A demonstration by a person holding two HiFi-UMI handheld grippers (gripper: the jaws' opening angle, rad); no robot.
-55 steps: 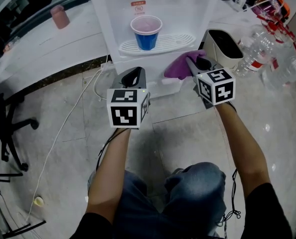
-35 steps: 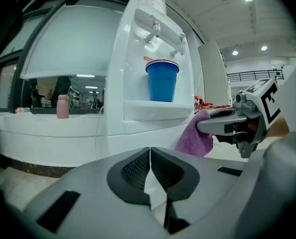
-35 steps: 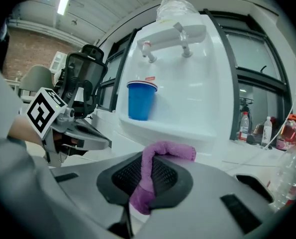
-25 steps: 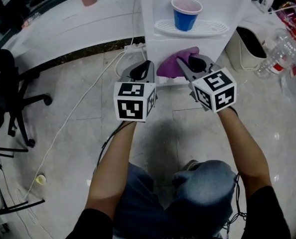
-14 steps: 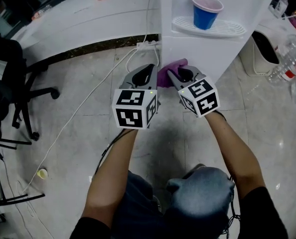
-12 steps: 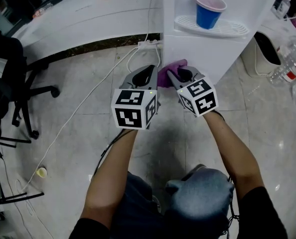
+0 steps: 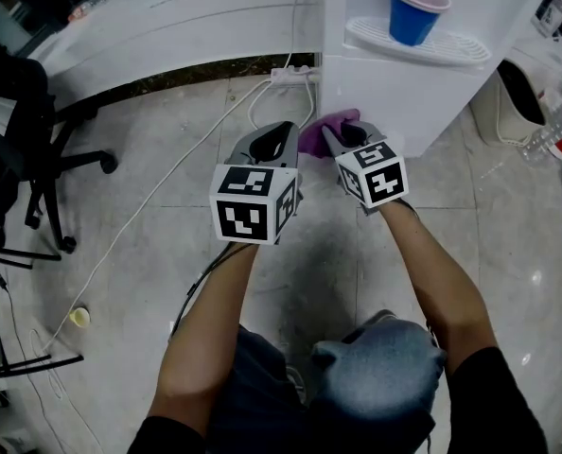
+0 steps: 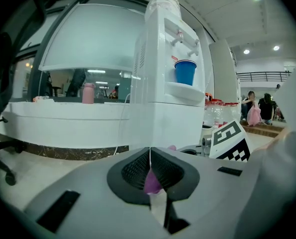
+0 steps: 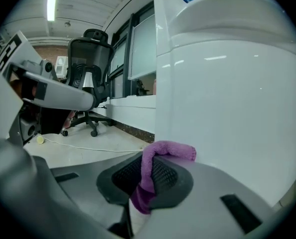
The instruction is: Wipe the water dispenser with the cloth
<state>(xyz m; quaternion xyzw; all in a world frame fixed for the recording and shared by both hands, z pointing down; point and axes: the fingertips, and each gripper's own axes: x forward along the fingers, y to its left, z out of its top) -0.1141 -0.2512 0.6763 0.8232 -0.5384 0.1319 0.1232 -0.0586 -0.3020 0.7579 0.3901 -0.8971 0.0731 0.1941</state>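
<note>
Low beside the water dispenser (image 7: 395, 97), the right gripper (image 7: 331, 133) pinches the purple cloth (image 9: 168, 150) while the left gripper (image 8: 150, 151) sits closed.

An office: swivel chair (image 9: 89, 78), curved white counter (image 7: 167, 26), glass partitions (image 8: 88, 39), and a water dispenser (image 8: 163, 83).

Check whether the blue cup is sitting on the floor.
No, the blue cup stands on the white drip tray, well above the floor.

On your left: black office chair (image 7: 26, 121); small paper cup (image 7: 79, 318) on the floor tiles. Ahead of you: blue cup (image 7: 415, 9) upright, white power strip (image 7: 295, 71) by the wall.
</note>
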